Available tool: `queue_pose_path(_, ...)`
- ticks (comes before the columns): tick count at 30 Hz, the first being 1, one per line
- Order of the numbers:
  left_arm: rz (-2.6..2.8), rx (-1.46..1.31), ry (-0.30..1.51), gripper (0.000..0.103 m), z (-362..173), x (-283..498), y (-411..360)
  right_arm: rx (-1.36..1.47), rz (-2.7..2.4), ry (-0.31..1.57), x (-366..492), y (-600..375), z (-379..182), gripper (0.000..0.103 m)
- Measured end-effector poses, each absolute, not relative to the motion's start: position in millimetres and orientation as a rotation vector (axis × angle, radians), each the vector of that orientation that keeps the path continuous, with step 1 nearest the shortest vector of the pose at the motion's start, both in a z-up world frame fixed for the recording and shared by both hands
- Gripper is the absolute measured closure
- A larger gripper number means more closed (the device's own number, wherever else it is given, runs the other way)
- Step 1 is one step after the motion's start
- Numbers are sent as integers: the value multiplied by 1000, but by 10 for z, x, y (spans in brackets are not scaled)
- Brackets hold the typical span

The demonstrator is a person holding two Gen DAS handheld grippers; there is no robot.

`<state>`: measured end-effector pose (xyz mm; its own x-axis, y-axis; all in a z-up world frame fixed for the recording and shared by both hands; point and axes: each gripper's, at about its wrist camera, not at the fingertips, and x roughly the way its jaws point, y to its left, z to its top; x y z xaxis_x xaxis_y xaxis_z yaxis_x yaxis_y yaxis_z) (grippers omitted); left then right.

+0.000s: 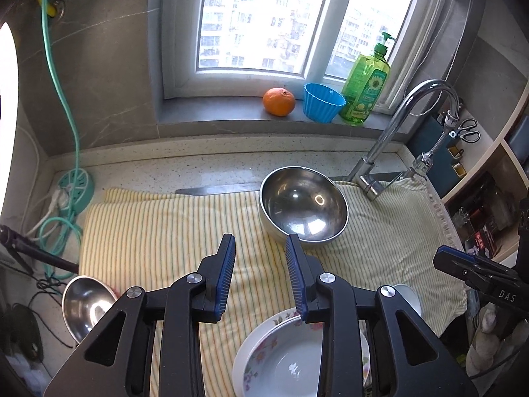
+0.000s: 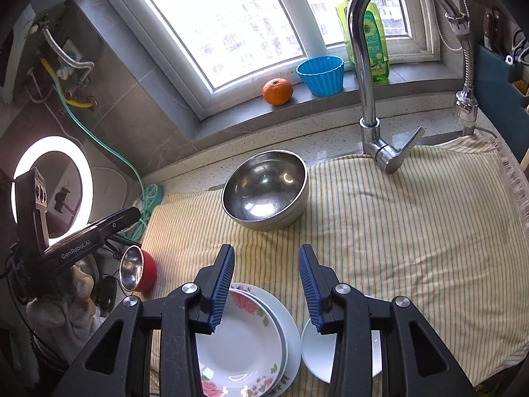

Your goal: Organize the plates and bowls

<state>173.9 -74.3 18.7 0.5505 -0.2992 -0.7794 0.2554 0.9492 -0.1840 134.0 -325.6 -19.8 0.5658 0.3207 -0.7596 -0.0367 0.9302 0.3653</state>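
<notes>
In the left wrist view my left gripper [image 1: 259, 239] is open above the striped cloth [image 1: 158, 231], with nothing between its fingers. A large steel bowl [image 1: 304, 205] stands upright just beyond its right fingertip. A stack of floral plates [image 1: 281, 357] lies under the gripper, and a small steel-lined bowl [image 1: 86, 304] sits at the left. My right gripper [image 2: 266, 249] is also open and empty, above the floral plate stack [image 2: 241, 347] and a small white dish [image 2: 317, 354]. The large steel bowl [image 2: 264, 192] is ahead of it, and the red bowl with the steel inside [image 2: 137, 268] is at the left.
A faucet [image 2: 367, 66] rises at the back right over the cloth-covered sink. An orange [image 2: 277, 91], a blue cup [image 2: 320, 74] and a green soap bottle [image 2: 373, 33] stand on the windowsill. A ring light [image 2: 53, 192] and a green power strip [image 1: 76, 188] are at the left.
</notes>
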Motion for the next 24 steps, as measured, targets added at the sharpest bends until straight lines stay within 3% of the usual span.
queue_pose_path(24,-418,-152,1193,74,-564,2849,-827,458,119,1132,2568,-3335,-811,67)
